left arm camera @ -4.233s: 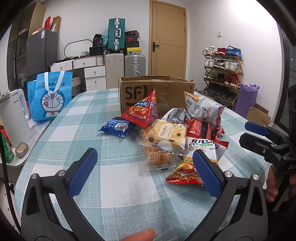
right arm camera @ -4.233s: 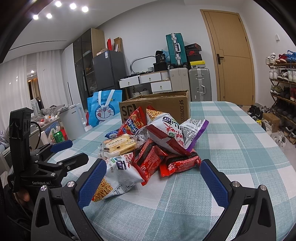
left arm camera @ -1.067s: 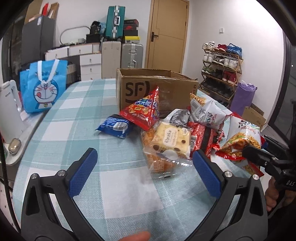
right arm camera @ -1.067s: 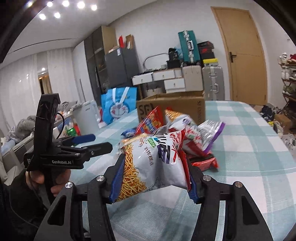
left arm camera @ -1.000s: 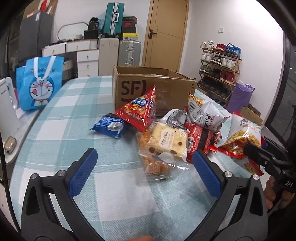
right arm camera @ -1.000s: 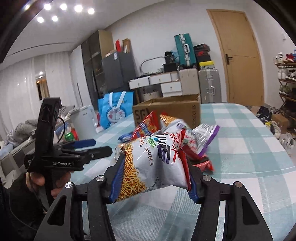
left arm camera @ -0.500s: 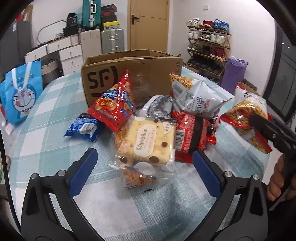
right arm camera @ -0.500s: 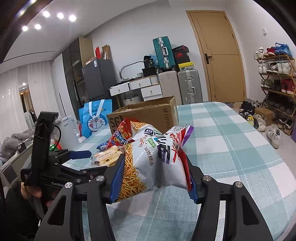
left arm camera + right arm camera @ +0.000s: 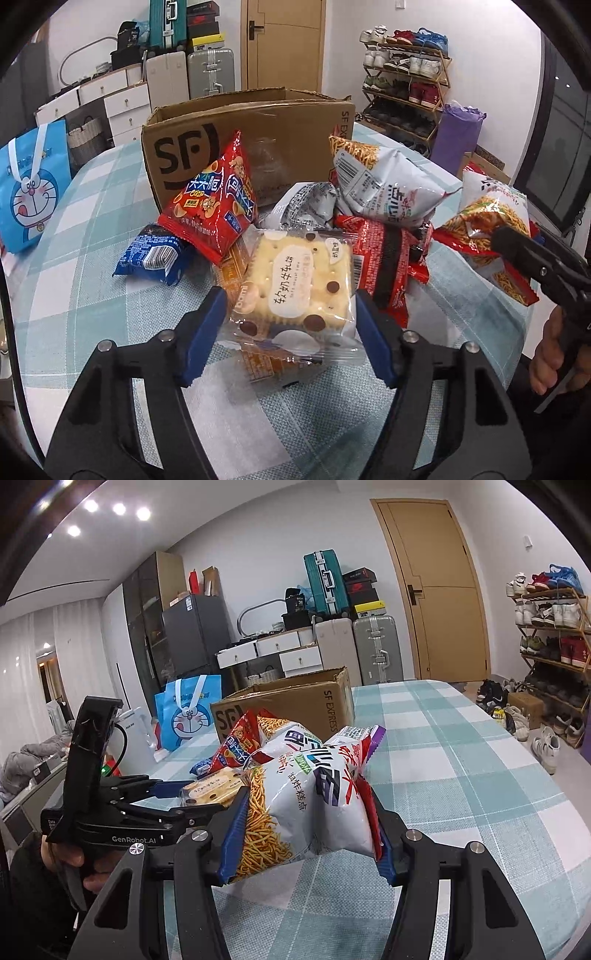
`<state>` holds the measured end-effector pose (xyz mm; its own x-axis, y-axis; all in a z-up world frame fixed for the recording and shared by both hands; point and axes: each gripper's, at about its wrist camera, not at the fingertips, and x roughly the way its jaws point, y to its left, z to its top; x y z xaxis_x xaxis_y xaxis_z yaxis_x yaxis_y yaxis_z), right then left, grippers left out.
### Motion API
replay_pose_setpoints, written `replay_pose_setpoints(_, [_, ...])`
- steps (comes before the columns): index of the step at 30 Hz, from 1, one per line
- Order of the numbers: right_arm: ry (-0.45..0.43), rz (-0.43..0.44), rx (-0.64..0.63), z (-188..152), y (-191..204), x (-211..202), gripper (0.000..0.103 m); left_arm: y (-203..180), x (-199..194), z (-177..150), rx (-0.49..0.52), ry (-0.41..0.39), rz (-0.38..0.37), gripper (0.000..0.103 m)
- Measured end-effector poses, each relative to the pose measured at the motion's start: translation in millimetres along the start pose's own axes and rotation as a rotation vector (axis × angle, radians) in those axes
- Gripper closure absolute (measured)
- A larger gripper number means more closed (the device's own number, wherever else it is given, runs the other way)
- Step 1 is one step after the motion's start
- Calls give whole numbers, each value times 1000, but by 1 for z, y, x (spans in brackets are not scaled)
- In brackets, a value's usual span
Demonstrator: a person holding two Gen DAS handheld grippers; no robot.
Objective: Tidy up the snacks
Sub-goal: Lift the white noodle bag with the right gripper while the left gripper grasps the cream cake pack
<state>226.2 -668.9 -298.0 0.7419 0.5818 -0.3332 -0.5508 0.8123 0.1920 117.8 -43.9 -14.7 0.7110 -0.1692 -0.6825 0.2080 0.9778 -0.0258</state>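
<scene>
Snack packs are piled on a checked tablecloth (image 9: 92, 295) in front of an open cardboard box (image 9: 207, 147). In the left wrist view my left gripper (image 9: 290, 299) is closing on a clear-wrapped cracker cake pack (image 9: 295, 280) at the near edge of the pile. Its blue pads touch the wrapper on both sides. My right gripper (image 9: 306, 830) is shut on a white bag of fried noodle snack (image 9: 310, 786), held above the table. That bag (image 9: 487, 214) also shows at the right of the left wrist view. The left gripper (image 9: 195, 797) appears low left in the right wrist view.
The pile also holds a red chip bag (image 9: 210, 206), a blue pack (image 9: 155, 254), another white noodle bag (image 9: 384, 188) and red packs (image 9: 388, 258). A blue cartoon bag (image 9: 29, 192) and a white kettle (image 9: 133, 734) stand to the left. A shoe rack (image 9: 406, 85) is beyond the table.
My left gripper came forward and down to the pile, and its jaws narrowed from wide open onto the cracker pack. The right gripper, open four seconds ago, now holds the noodle bag almost still.
</scene>
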Motion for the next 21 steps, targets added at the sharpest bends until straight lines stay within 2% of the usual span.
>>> replay_pose_setpoints(16, [-18, -5, 17, 0, -3, -1, 44, 14, -44, -21, -75, -82, 4, 36])
replay_pose_setpoints(21, [-13, -2, 13, 0, -3, 0, 45, 13, -44, -21, -51, -63, 9, 36])
